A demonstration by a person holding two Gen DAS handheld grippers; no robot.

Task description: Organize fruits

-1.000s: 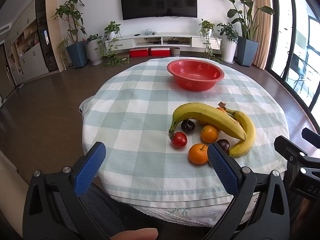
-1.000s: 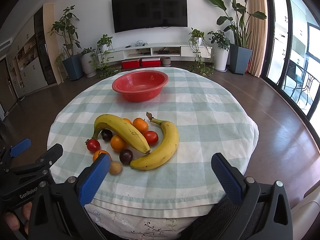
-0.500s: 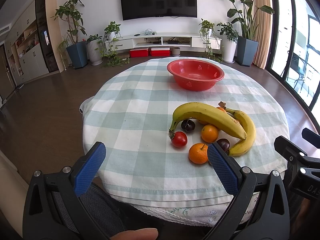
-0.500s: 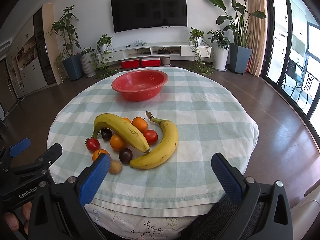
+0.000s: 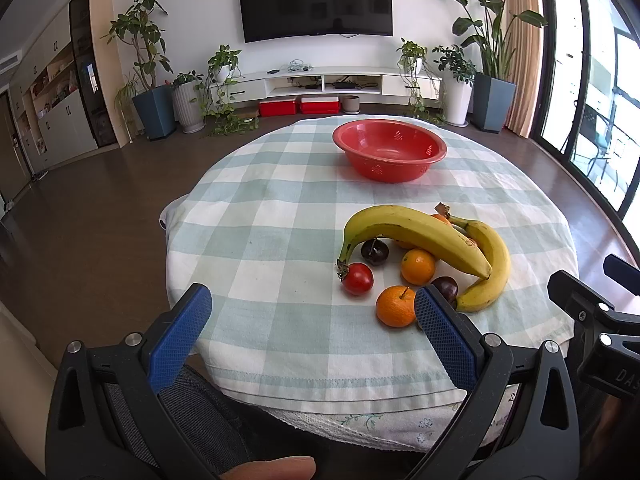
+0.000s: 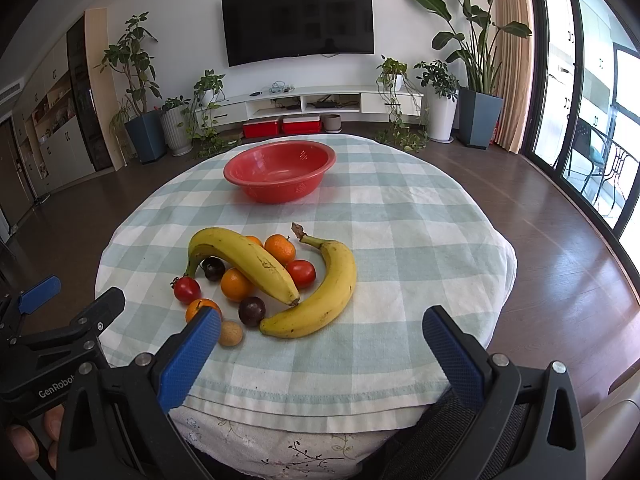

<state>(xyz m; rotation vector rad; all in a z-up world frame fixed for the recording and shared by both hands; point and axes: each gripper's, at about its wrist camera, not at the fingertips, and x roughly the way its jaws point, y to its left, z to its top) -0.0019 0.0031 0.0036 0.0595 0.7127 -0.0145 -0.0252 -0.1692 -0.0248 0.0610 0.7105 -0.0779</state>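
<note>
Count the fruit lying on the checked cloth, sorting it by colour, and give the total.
Yellow bananas: 2
Orange citrus: 4, one mostly hidden behind a banana
Red tomatoes: 2
Dark purple fruits: 2
Small tan fruit: 1
Total: 11

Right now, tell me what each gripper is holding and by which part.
Nothing is held. The left gripper and right gripper are both open at the near edge of the checked tablecloth.

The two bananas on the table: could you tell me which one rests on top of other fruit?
The left banana: it arches over the oranges and a dark plum, while the right banana lies flat on the cloth.
</note>
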